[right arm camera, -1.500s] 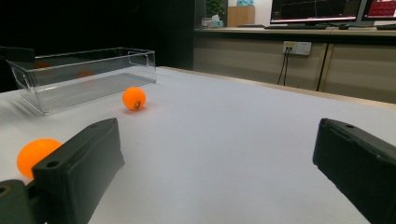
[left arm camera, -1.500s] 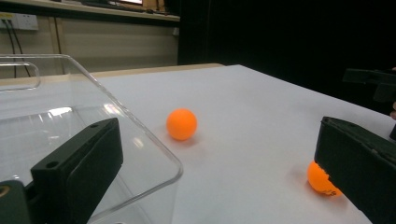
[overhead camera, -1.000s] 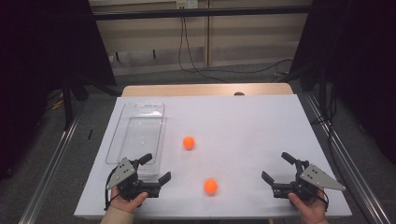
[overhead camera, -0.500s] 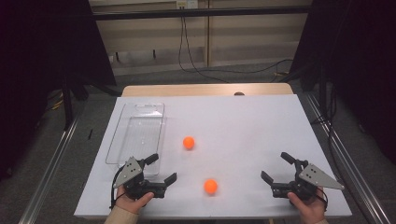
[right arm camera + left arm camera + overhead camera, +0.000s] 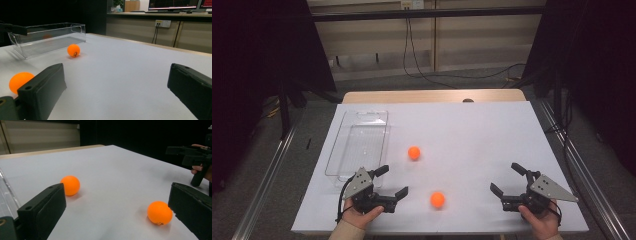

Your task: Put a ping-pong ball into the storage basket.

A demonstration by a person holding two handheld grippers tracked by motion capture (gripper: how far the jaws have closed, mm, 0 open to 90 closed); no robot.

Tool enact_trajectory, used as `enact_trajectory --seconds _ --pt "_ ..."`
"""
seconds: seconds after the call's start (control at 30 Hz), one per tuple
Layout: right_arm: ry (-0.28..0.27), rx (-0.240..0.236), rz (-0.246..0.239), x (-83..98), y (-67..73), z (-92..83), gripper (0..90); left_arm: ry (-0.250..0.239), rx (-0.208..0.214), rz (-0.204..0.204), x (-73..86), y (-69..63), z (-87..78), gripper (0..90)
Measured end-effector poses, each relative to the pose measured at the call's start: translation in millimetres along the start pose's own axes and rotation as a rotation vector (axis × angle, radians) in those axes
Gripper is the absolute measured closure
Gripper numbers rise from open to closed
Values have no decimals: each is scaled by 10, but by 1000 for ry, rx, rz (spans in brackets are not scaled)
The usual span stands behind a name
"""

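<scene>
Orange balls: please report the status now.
Left gripper open, right gripper open. Near ball and far ball loose on table. Clear tray holds nothing. No obstruction.

White table (image 5: 472,130) — two orange balls (image 5: 414,152); clear tray (image 5: 357,142).

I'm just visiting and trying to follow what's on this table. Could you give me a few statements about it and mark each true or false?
1. Two orange balls lie on the white table. True: the near ball and the far ball.
2. One ball sits inside the clear tray. False: the tray is empty; both balls lie on the table.
3. The left gripper is open. True.
4. The right gripper holds a ball. False: it is open and holds nothing.
5. The near ball lies closer to the left gripper than to the right one. True.
</scene>
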State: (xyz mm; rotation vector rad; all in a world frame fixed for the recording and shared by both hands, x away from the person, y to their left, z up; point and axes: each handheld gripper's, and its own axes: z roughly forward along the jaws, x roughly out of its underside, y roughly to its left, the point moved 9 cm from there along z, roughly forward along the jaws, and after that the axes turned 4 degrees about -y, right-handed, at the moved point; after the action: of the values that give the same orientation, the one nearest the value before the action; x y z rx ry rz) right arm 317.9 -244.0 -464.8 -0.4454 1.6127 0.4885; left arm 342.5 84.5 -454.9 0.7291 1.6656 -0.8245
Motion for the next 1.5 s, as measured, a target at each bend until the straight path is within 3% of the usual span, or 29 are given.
enact_trajectory --seconds 0.43,1.5 --pt "4 -4 -1 5 3 9 11 42 49 16 32 -160 184 16" --pt "-2 -15 0 -15 14 8 10 113 101 23 81 -304 384 16"
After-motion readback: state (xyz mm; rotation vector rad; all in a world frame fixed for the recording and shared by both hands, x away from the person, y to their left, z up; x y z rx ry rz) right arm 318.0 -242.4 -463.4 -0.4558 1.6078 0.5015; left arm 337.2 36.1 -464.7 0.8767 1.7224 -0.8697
